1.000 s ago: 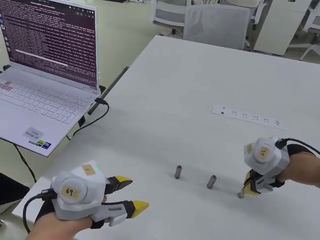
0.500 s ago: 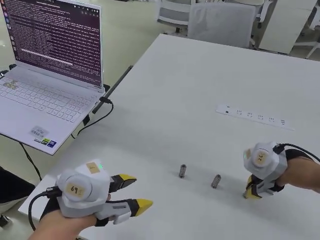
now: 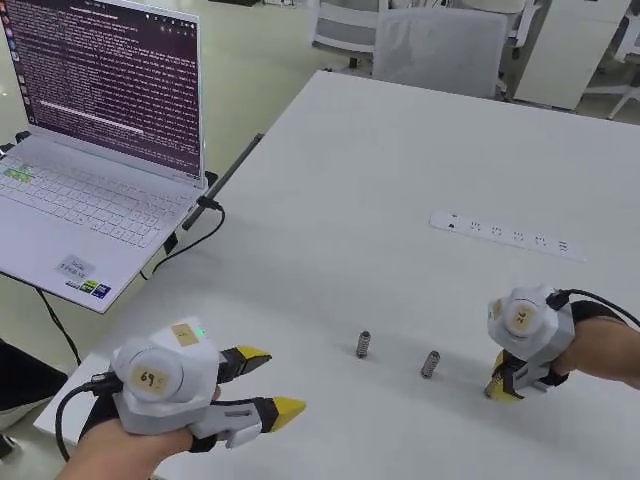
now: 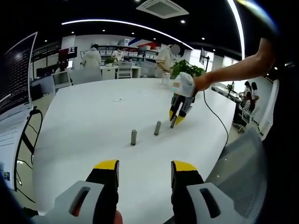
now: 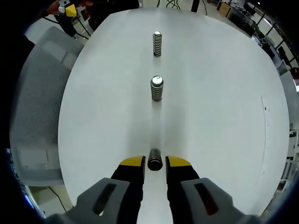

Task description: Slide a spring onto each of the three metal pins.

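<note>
Pinching a spring (image 5: 154,159) in the right gripper (image 3: 503,387), jaws clenched on its coils, low over the table (image 3: 400,160), on the person's side of the strip (image 3: 505,236) and about level with its middle. Cannot tell whether the third pin sits inside the spring: hidden by coils and jaws.

Reading near pin (image 5: 157,87) and far pin (image 5: 157,43) as done: upright, each wearing a spring, in line with the held one. Lying on the same side of the strip, near pin about level with its left end, far pin past that end.

Holding the left gripper (image 3: 265,382) released and empty, well apart from the strip, by the table's near edge.

Judging the last spring close to seated, so risks lie in the finish:
- Could cock the coils against the pin if lowered off-axis.
- Could topple the pin if pushed sideways, since seemingly free-standing.
- Could drag the spring back up if lifting before opening.
- Could flick it away if squeezed hard, then let go abruptly.
- Could clip near pin when retreating toward the strip's left end.
</note>
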